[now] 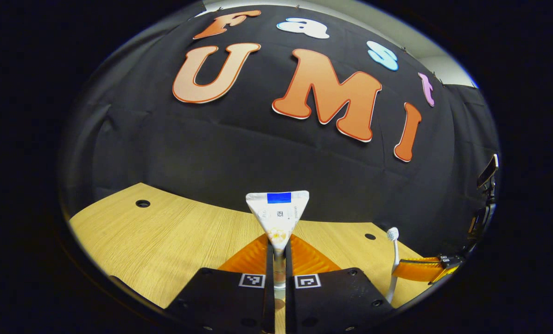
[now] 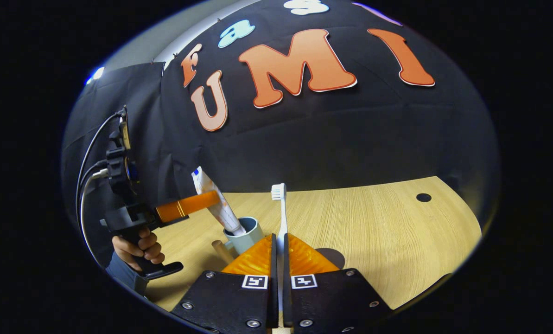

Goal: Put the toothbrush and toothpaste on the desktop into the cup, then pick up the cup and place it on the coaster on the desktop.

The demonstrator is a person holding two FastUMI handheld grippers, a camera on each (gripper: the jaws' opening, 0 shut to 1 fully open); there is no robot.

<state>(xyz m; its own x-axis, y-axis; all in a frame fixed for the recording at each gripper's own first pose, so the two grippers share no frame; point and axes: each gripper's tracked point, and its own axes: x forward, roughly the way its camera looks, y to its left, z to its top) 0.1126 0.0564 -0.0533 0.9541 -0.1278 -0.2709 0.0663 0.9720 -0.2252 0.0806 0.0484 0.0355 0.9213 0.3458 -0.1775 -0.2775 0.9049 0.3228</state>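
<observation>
In the left gripper view the white toothpaste tube point(image 1: 278, 211) stands upright, flat crimped end up, with my left gripper point(image 1: 279, 248) shut on it. The right gripper view shows that tube point(image 2: 210, 195) tilted, its lower end inside the mouth of the grey-blue cup point(image 2: 244, 234), and the left gripper point(image 2: 213, 198) clamped across its middle. My right gripper point(image 2: 279, 243) is shut on the white toothbrush point(image 2: 281, 208), which stands upright, bristles on top, just right of the cup. From the left gripper view the toothbrush point(image 1: 393, 260) stands at the right, with the right gripper point(image 1: 403, 270) on it.
The wooden desktop point(image 2: 373, 222) has small round holes point(image 2: 423, 197) point(image 1: 142, 203). A short wooden stub point(image 2: 220, 250) sticks out beside the cup. A dark round patch point(image 2: 330, 256) lies right of my right fingers. A hand point(image 2: 137, 248) holds the left gripper's handle, cables above it.
</observation>
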